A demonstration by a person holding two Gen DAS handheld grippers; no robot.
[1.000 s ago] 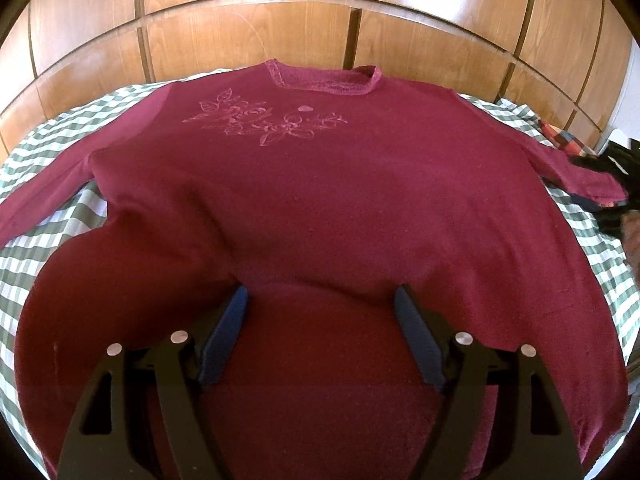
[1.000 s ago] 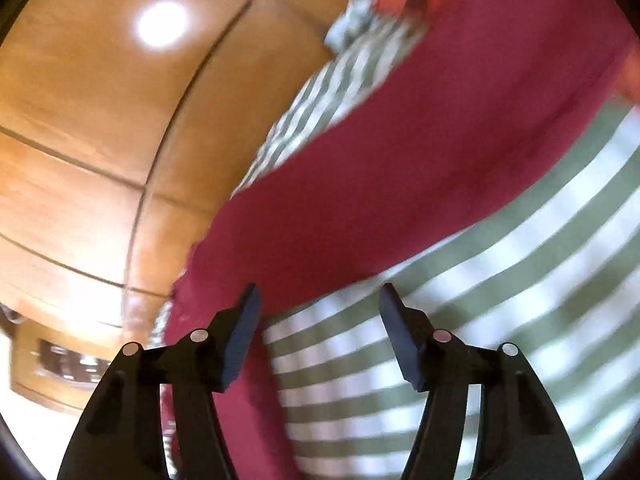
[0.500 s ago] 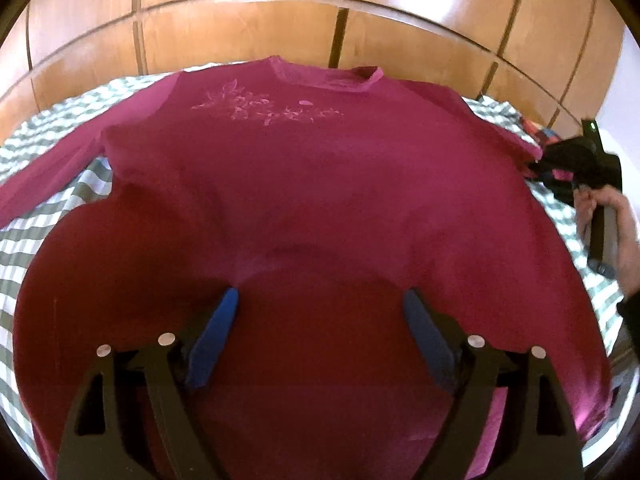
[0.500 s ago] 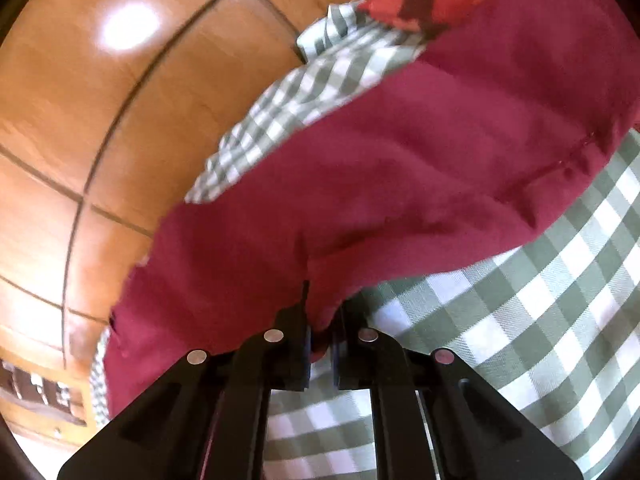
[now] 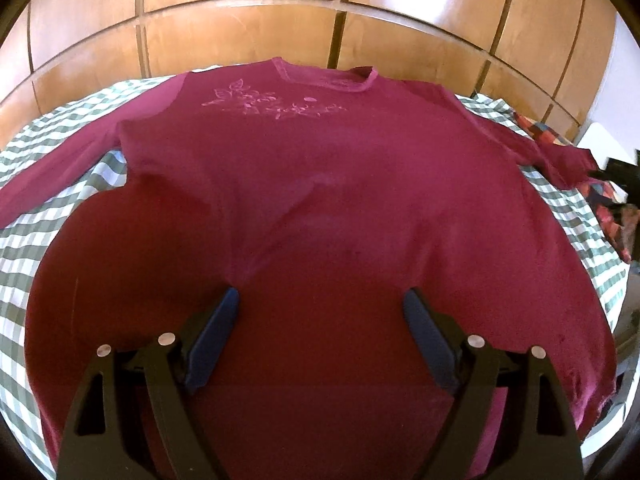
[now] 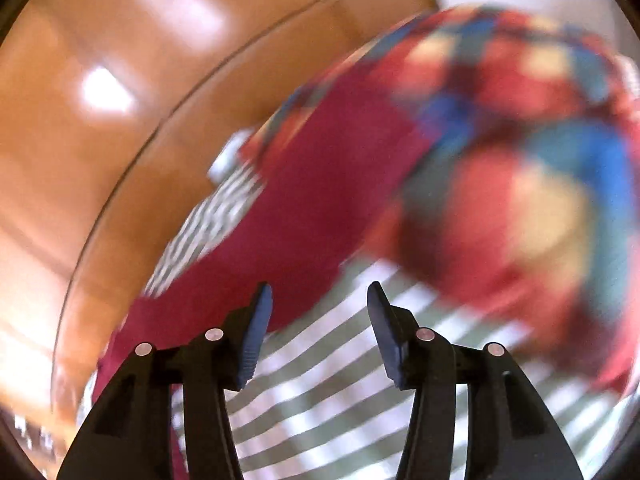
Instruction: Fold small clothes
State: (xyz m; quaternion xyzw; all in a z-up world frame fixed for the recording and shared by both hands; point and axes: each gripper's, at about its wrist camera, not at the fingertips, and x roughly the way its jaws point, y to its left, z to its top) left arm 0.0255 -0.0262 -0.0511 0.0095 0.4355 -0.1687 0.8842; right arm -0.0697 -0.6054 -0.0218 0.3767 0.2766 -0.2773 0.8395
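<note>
Where my right gripper (image 6: 318,300) pinched the maroon sweater (image 5: 320,200) sleeve half a second ago, its jaws now open empty; my left gripper (image 5: 320,312) hovers spread.

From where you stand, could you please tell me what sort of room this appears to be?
Most likely a bedroom. A maroon top lies spread on what looks like a bed under a green checked sheet, a patchwork blanket is bunched at one side, and panelled wooden doors like a wardrobe's stand behind.
</note>
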